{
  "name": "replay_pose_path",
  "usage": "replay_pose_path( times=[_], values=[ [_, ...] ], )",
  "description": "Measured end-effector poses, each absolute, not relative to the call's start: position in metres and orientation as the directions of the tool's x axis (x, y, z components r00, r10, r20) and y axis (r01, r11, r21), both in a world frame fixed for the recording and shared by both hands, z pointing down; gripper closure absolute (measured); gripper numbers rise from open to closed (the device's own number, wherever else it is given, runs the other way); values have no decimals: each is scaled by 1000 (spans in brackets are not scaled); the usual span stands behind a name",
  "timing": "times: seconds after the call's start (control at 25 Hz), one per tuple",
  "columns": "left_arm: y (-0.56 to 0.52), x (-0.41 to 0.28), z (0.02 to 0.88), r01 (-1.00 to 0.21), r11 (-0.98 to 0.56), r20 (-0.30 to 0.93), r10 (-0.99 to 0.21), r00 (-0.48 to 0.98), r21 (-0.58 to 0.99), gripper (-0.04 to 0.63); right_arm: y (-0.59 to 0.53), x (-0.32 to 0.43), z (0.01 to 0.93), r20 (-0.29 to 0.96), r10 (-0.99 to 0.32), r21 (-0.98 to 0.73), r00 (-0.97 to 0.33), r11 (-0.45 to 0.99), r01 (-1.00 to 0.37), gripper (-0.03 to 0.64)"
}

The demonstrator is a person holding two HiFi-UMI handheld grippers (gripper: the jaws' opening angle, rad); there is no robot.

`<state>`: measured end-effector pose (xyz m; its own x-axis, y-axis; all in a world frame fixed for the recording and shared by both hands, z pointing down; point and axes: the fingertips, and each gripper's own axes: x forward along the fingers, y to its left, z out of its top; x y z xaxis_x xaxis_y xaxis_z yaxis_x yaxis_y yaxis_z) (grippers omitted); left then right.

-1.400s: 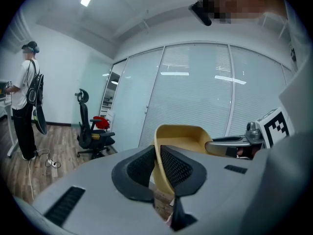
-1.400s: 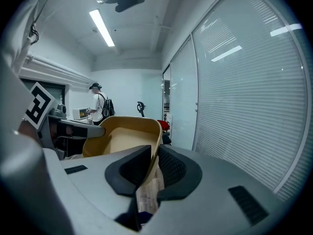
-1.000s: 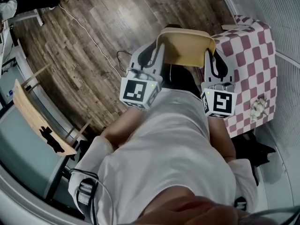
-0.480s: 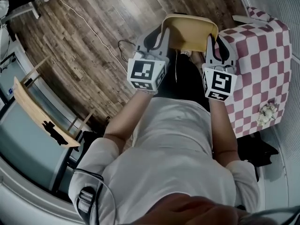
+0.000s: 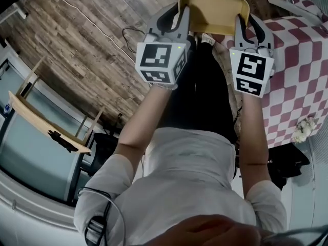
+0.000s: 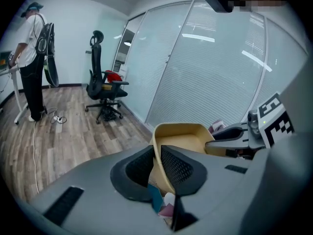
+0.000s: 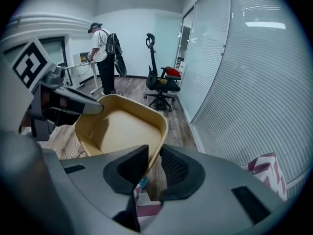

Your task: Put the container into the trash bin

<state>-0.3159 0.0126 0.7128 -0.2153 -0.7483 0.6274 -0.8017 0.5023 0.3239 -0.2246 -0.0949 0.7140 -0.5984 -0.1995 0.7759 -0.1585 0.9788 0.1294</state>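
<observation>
Yellow container point(image 5: 214, 12) held in the air over the wood floor point(image 5: 87, 45), left of the checked tabletop point(image 5: 302, 65), 1 tool on each side rim. Left tool point(image 6: 157, 163) clamped tight on its rim. Right tool point(image 7: 152, 163) opening, rim between its jaws, gap showing at 1 pad. Trash bin not clearly seen from here. Risk: with 1 side let go, the container likely pivots on the left grip, tips, and lands beside the bin.

I'm seeing a red-checked tablecloth point(image 5: 302, 60) lying at my right above the wood floor point(image 5: 77, 50), while a black office chair point(image 6: 105, 89) is standing near a person point(image 6: 32, 58) farther off.
</observation>
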Motion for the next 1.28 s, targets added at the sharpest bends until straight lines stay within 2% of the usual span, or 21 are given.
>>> replay_pose_path(
  times=[0.36,0.44,0.48,0.52,0.56,0.64,0.96,1.28],
  values=[
    [13,-314,747,-798,499,645,-740,-190,338,535,-95,-225,735,800,-201,150,-566,979,-136,518],
    [13,-314,748,-801,498,649,-737,-188,333,534,-96,-222,739,814,-204,157,-544,979,-133,496],
    [14,-315,748,-800,501,654,-733,-188,331,513,-98,-220,740,821,-206,158,-532,978,-135,461],
    [15,-315,749,-798,505,660,-727,-188,329,457,-99,-217,741,826,-209,159,-523,977,-139,447],
    [18,-315,749,-796,509,666,-722,-187,328,429,-101,-215,740,828,-212,160,-518,977,-144,440],
    [22,-314,745,-795,510,670,-719,-184,329,422,-104,-212,734,825,-220,163,-521,975,-153,439],
    [22,-295,697,-814,466,640,-752,-158,347,422,-105,-214,679,769,-228,165,-598,973,-159,439],
    [7,-286,606,-859,391,544,-822,-166,329,423,-87,-227,589,668,-191,119,-719,981,-151,440]
  ],
)
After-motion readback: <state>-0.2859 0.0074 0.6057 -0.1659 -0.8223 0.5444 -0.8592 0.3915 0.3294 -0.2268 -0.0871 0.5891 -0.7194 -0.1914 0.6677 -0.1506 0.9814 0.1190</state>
